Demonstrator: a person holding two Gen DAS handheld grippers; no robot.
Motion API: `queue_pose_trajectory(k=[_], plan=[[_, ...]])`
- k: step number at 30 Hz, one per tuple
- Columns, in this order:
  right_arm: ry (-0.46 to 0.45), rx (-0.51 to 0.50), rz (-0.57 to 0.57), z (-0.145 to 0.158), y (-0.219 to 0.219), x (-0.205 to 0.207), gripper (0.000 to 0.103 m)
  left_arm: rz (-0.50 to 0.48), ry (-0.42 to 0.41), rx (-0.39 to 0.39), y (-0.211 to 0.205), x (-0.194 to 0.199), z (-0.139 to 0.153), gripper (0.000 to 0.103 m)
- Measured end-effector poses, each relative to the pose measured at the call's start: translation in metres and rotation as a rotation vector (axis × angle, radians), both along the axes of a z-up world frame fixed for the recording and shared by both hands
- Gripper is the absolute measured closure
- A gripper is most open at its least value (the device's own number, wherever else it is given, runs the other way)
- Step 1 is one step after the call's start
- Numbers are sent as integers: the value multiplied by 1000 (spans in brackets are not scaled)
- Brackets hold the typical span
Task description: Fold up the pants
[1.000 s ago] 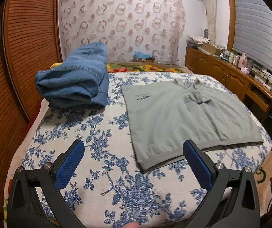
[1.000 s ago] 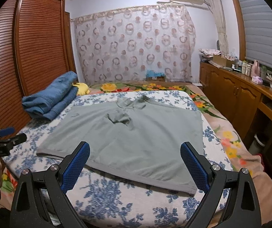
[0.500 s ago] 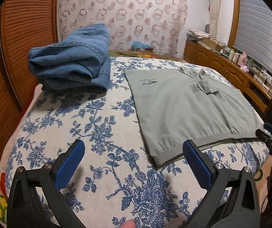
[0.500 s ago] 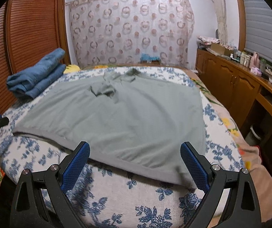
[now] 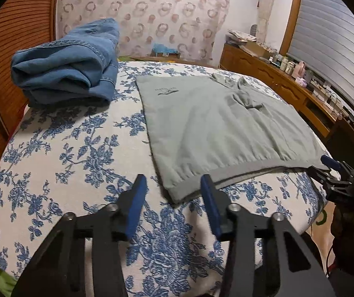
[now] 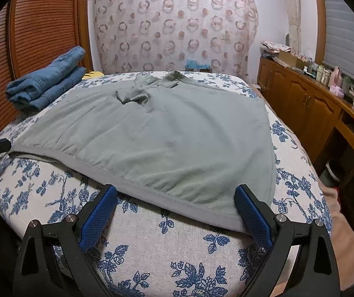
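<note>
In the left wrist view, the left gripper [image 5: 173, 195] hovered low over the blue-flowered bedspread [image 5: 78, 163], its blue-padded fingers [image 5: 137, 205] partly apart with nothing between them, pointing at the near left corner of the grey garment [image 5: 216, 128]. That garment lay spread flat on the bed, its ribbed hem running along the near edge and a small dark logo near its far left corner. A folded stack of blue denim [image 5: 68, 66] sat at the far left of the bed, apart from the grey cloth, next to the louvred wooden wardrobe door [image 5: 16, 37]. At the right edge the right gripper [image 5: 330, 170] appeared beside the hem's other corner; its finger spacing could not be judged from there. In the right wrist view, the right gripper [image 6: 175, 212] was spread wide and empty, with the hem of the grey garment [image 6: 167, 133] lying between its fingers [image 6: 251, 215]. The denim stack [image 6: 48, 81] rested at the far left, and a wooden cabinet [image 6: 308, 109] ran along the right wall.
</note>
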State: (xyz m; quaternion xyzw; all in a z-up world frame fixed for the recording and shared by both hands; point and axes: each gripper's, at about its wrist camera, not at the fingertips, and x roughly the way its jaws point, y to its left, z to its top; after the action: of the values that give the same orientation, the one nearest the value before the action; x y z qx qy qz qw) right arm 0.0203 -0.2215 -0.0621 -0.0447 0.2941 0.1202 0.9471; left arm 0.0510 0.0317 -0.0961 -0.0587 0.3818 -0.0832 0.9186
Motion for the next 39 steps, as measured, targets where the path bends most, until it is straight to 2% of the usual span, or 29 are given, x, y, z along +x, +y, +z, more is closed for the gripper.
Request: queue_pose_trajectory(k=[2,11,12,13,14,19,20,22,25,39], plan=[[-3,4,2,-2,2,-2,7,-5,9,12,-3,0,-3,68],[-9,11,13,-7,-5,9,8,-5,14,60,-7,3,-8,69],[-9,11,12,-7,-5,9,10,-3,11,69,-8,4,-8,77],[-9,11,11,-5,-4,13,12,5,8,80,-9,5,-8,85],[-10,10,13,-5,-5,13,13,0,9,74,-9,6,-8,87],[-4,3,47,-2,-6,15,32,-21,14,69,-10,9,-3,96],[-3,-1,52,-1,-6,16,33,-27,3,50,-10,9,0,96],[-3,2,63,2,-7,18,41,-40,-18,35,-12,8,9,97],[2,17,66,5,-10,21,45,-76,-53,26,-20,9,24,97],[-24,64,46,8,-26,15,47,-276,-177,8,-79,27,86,97]])
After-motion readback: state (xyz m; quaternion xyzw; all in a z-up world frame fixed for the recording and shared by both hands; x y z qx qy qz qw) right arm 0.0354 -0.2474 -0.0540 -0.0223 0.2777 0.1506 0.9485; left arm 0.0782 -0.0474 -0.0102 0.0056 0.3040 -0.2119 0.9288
